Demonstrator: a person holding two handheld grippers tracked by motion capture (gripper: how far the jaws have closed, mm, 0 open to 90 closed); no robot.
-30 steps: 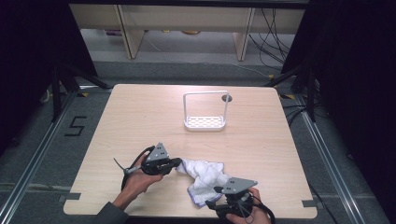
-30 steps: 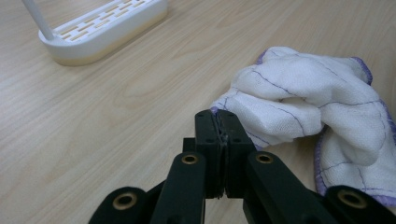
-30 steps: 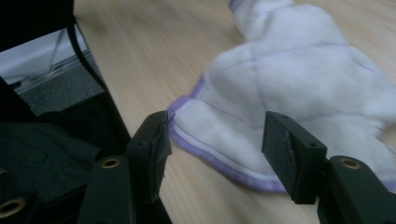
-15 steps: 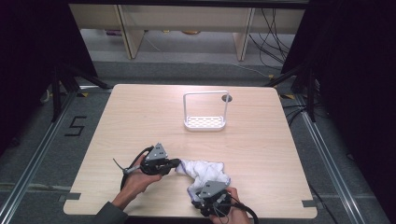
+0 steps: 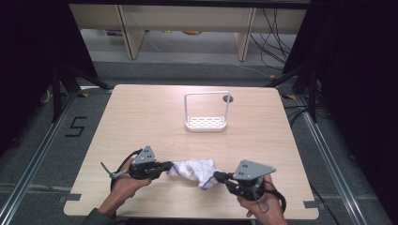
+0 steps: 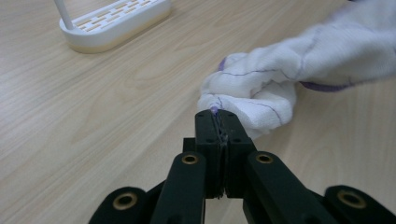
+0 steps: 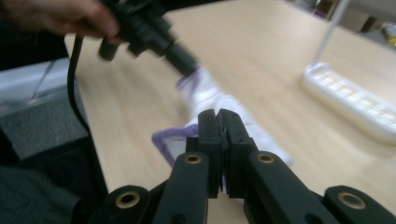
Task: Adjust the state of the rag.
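scene: a person works 2 hand-held grippers over a white cloth with a purple hem, near the front edge of a pale wooden table.
cloth: it hangs bunched and stretched between the 2 grippers, its middle sagging to or just above the tabletop; whether it touches there is hard to tell.
left gripper: jaws pressed together on 1 corner of the cloth, a pinch of purple-stitched hem showing at the tips in the left gripper view.
right gripper: jaws have just been closing and now stand together on the opposite end of the cloth; the right gripper view is blurred, so how deep the bite goes cannot be told.
rack: a white drying rack with a tall wire handle stands well apart, toward the far middle of the table, and plays no part yet.
step in hand: judged as spreading or opening out the cloth by its 2 ends.
how to do it well: draw the hands apart level and evenly, so the bunched middle unrolls rather than twists; keep both pinches firm, since each holds only a thin edge that could slip under a sharp tug.
watch for: a folded-over layer caught in the right pinch, which would keep the cloth from opening flat.
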